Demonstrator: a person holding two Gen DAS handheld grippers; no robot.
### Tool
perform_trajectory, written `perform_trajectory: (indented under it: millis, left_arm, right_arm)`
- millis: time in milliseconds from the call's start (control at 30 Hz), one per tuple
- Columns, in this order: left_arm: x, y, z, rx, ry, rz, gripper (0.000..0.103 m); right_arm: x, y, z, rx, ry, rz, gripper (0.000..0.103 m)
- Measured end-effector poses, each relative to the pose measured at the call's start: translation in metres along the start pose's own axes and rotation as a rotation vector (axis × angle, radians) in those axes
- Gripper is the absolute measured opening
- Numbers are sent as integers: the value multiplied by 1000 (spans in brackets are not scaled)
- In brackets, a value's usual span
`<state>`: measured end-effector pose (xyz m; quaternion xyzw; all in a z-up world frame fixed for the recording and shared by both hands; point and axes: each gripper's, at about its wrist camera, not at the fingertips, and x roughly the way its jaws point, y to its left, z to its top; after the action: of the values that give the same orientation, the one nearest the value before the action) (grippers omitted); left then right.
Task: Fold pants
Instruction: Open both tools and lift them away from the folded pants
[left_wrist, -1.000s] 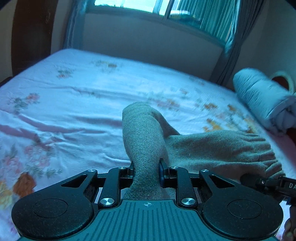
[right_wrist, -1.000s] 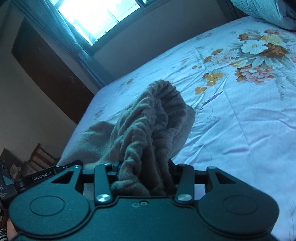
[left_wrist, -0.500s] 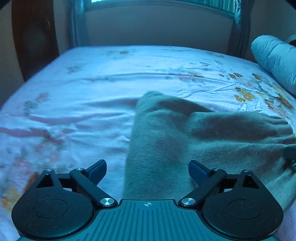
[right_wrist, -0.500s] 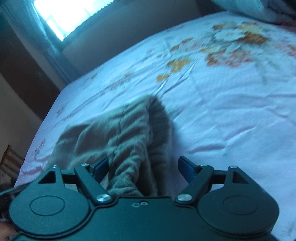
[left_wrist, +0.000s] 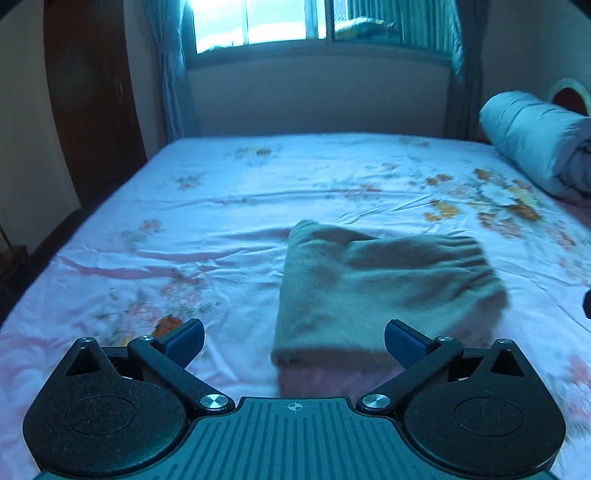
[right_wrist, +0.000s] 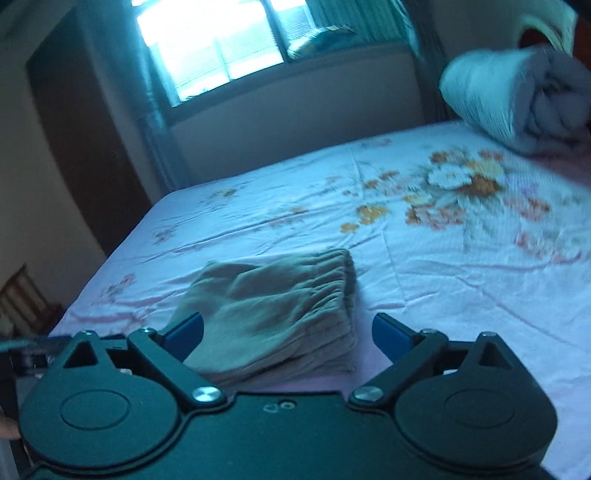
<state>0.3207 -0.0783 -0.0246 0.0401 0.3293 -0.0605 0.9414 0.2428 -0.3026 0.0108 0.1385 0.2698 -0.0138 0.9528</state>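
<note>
Khaki pants folded on bed; grippers apart.

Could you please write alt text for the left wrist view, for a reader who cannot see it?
Folded tan pants lie on a floral bedsheet, just beyond the open, empty left gripper. A rolled grey blanket sits at the bed's far right, below a curtained window.
</note>
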Motion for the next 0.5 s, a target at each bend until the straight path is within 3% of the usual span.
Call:
perform_trajectory:
  millis: [100, 300, 500]
  left_arm:
    - [-49, 3, -19, 3, -18, -3, 103]
    - [-127, 1, -64, 42, -45, 68, 103]
    - [-188, 10, -93, -4, -97, 18, 103]
  right_arm:
    - [-51, 22, -12, -49, -58, 14, 97]
    - [-124, 48, -47, -85, -117, -6, 97]
    - [-170, 64, -70, -133, -160, -47, 97]
